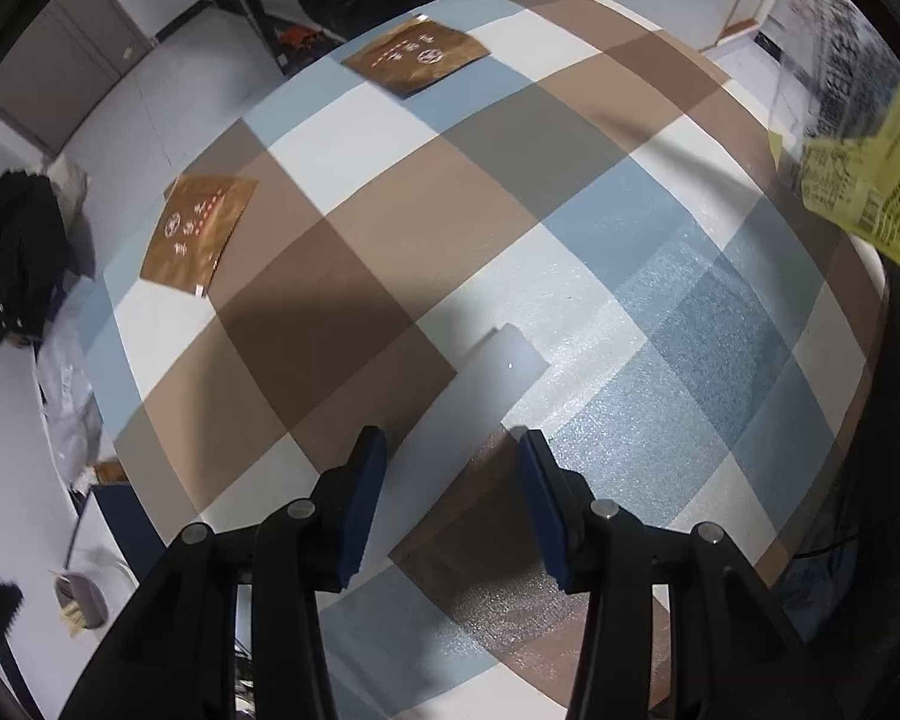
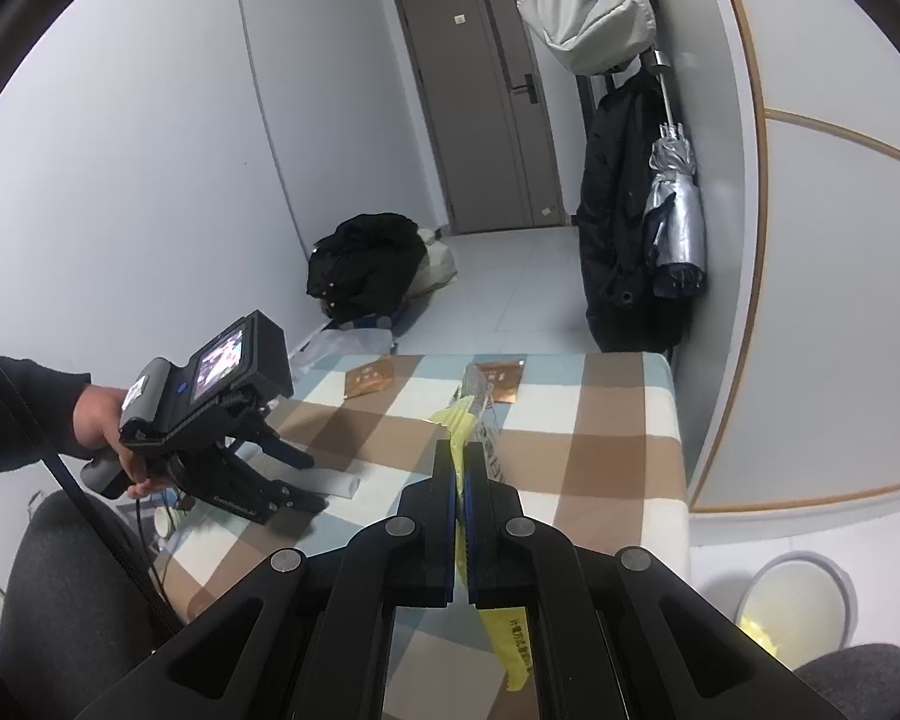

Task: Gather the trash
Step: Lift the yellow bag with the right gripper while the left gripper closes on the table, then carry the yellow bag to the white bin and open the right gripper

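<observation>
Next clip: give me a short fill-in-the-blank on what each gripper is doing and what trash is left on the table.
1. The right gripper is shut on a ____ wrapper.
2. ____ brown packets lie on the checked tablecloth.
3. The left gripper points down with its jaws ____ and nothing between them.
4. Under it lies a see-through foam sheet.

Missing words: yellow; Two; open

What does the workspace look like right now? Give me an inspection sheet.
Surface: checked tablecloth, foam sheet on the near part.
Job's things: two brown sachets flat on the cloth; yellow wrapper held.
Clutter: white tube.
Grippers: left gripper open, empty, above the foam; right gripper shut on the wrapper.
Cables: black cable at the left hand.
Surroundings: bin, door, hanging coats.
</observation>
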### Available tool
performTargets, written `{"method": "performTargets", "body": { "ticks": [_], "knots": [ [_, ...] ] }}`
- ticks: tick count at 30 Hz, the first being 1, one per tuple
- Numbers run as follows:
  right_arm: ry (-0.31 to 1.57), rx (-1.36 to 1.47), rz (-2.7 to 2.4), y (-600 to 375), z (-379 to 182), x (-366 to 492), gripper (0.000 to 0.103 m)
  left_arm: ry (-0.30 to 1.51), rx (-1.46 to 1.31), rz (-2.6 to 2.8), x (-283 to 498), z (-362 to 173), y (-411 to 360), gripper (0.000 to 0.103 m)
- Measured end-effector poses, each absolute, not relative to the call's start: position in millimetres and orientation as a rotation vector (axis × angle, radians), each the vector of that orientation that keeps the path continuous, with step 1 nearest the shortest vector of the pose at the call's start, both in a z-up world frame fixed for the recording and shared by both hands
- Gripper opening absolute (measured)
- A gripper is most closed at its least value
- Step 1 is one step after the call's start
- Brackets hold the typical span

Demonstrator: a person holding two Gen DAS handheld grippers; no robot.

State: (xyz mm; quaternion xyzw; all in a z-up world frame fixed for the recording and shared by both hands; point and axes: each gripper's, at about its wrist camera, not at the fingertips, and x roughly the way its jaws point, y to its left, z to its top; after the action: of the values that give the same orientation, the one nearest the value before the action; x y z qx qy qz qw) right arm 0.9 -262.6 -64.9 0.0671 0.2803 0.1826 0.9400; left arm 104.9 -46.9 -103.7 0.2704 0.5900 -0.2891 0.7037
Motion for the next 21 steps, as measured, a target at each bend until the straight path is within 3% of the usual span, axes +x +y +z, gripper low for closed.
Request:
{"method": "performTargets", "body": {
  "ticks": [9, 21],
  "knots": [
    [0.574, 0.124, 0.376, -257.8, -66.6, 2.1, 0.002, 1.286, 0.641, -0.652, 106.4, -100.3, -39.9, 0.008],
    [0.574, 0.127, 0.374, -256.3, -67.3, 2.3, 0.002, 1.226, 0.568, -0.621, 92.7, -84.7, -38.9, 0.004]
  ]
}}
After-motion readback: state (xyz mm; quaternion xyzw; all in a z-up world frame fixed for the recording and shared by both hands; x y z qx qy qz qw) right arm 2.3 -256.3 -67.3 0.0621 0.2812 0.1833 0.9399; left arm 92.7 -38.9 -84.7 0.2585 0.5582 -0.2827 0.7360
